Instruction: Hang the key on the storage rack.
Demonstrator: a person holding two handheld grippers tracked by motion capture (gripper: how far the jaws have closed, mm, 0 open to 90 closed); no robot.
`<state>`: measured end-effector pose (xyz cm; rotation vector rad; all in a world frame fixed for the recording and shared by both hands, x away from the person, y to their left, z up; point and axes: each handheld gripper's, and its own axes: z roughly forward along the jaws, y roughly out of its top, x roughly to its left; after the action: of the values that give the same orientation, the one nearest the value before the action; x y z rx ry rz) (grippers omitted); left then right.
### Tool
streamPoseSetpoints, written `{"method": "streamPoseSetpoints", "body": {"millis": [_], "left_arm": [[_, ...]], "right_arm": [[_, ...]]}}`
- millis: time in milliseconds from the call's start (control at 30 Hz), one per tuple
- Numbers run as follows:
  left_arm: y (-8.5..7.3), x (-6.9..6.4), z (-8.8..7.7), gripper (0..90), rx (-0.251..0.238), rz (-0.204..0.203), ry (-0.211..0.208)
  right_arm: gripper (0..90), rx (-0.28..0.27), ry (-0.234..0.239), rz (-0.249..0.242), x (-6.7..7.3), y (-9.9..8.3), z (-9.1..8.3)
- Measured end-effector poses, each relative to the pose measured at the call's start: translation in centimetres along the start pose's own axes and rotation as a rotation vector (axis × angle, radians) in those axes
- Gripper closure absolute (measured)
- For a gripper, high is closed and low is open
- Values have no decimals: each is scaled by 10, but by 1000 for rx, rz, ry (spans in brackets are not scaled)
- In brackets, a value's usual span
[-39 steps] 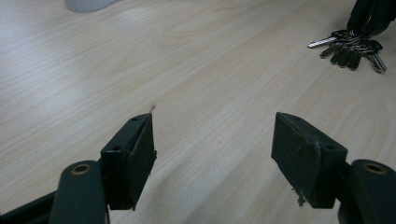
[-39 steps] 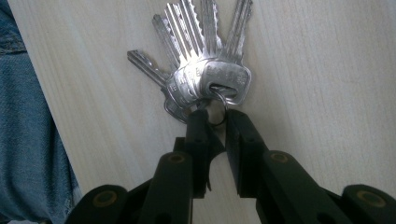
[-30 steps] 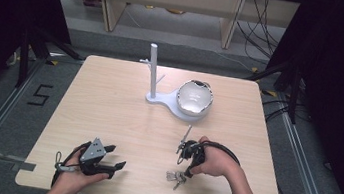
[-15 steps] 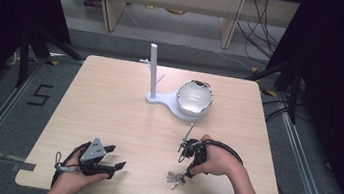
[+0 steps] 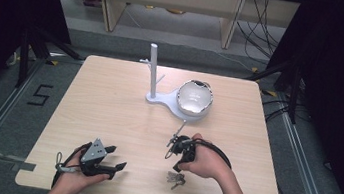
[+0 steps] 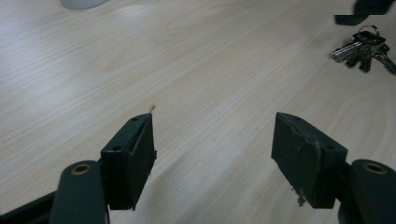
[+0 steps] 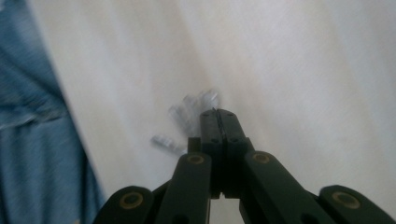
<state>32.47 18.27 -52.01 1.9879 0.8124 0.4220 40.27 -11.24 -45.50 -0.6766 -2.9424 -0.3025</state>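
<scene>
A bunch of keys (image 5: 175, 179) lies flat on the pale wooden table (image 5: 108, 109) near its front edge. My right gripper (image 5: 177, 167) points down just above it, its jaws pressed flat together after closing a moment ago, with nothing visible between them. In the right gripper view, the keys (image 7: 191, 116) are a blur just past the shut tips of the right gripper (image 7: 217, 112). My left gripper (image 5: 117, 156) rests at the front left, open and empty. The left gripper view looks past the tips of the left gripper (image 6: 212, 135) across bare wood to the keys (image 6: 364, 46).
A white stand with an upright post (image 5: 152, 71) and a white bowl (image 5: 194, 97) on its base sit at the middle back of the table. The front edge runs close under both hands, and blue cloth (image 7: 37, 140) shows beyond it. Dark floor and cables surround the table.
My right hand has shifted slightly up and away from the front edge. The keys lie where they were. The left gripper has not moved.
</scene>
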Motion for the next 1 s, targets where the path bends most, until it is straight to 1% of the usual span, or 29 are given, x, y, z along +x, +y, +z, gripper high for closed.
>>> {"method": "streamPoseSetpoints", "body": {"millis": [33, 67, 100, 133, 167, 200, 267, 300, 333, 367, 400, 433, 467, 533, 567, 600, 700, 733, 767, 800, 833, 900, 967, 1000], "left_arm": [[0, 0, 0, 294, 0, 0, 0], [0, 0, 0, 294, -5, 0, -5], [-1, 1, 0, 294, -6, 1, -10], [-1, 1, 0, 294, -6, 1, -10], [-1, 1, 0, 294, -6, 1, -11], [-1, 1, 0, 294, -6, 0, -11], [-1, 0, 0, 294, -4, -2, -5], [-1, 0, 0, 294, -2, -4, -6], [-1, 0, 1, 294, -5, -1, -9], [-1, 0, 0, 294, -2, -1, -8], [-1, 0, 1, 294, -5, -5, -9], [-1, 0, 0, 294, 2, 3, -8], [-2, 0, 1, 294, -3, -8, -10], [-2, 1, 1, 294, -1, -5, -12], [-2, 1, 1, 294, 3, -7, -15], [-2, 1, 1, 294, 3, -7, -15], [-3, 1, 1, 294, 1, -9, -15], [-3, 1, 1, 294, 1, -9, -16], [-3, 1, 2, 294, -2, -10, -18], [-3, 1, 2, 294, -2, -10, -18], [-3, 1, 1, 294, 1, -11, -15], [-3, 1, 1, 294, 1, -11, -15], [-3, 1, 1, 294, 0, -10, -18], [-3, 1, 1, 294, 3, -10, -14]], "right_arm": [[900, 10, -7, 4, -2, 5, 4], [900, 30, -21, 3, -3, 8, 8], [900, 51, -25, 5, -4, 11, 11], [900, 49, -24, -19, -6, 13, 15], [900, 58, -20, -19, -5, 15, 17], [900, 56, -27, -27, -5, 15, 19], [900, 59, -33, -21, -4, 15, 19], [900, 67, -31, -27, -2, 15, 21], [900, 62, -34, -60, -2, 15, 22], [900, 68, -31, -52, -1, 14, 23], [900, 65, -26, -75, -2, 13, 25], [900, 77, -24, -68, 0, 13, 26], [900, 61, -15, -76, 0, 12, 26], [900, 65, -12, -82, 1, 12, 26], [900, 63, 4, -99, 4, 11, 27], [900, 63, 4, -99, 4, 11, 27], [900, 73, 35, -155, 8, 10, 29], [900, 84, 39, -149, 11, 9, 28], [900, 95, 47, -158, 13, 8, 29], [900, 95, 47, -158, 13, 8, 29], [900, 113, 71, -196, 15, 6, 29], [900, 142, 91, -207, 19, 3, 28], [900, 163, 99, -230, 22, -1, 28], [900, 181, 97, -220, 23, -4, 27]]}}
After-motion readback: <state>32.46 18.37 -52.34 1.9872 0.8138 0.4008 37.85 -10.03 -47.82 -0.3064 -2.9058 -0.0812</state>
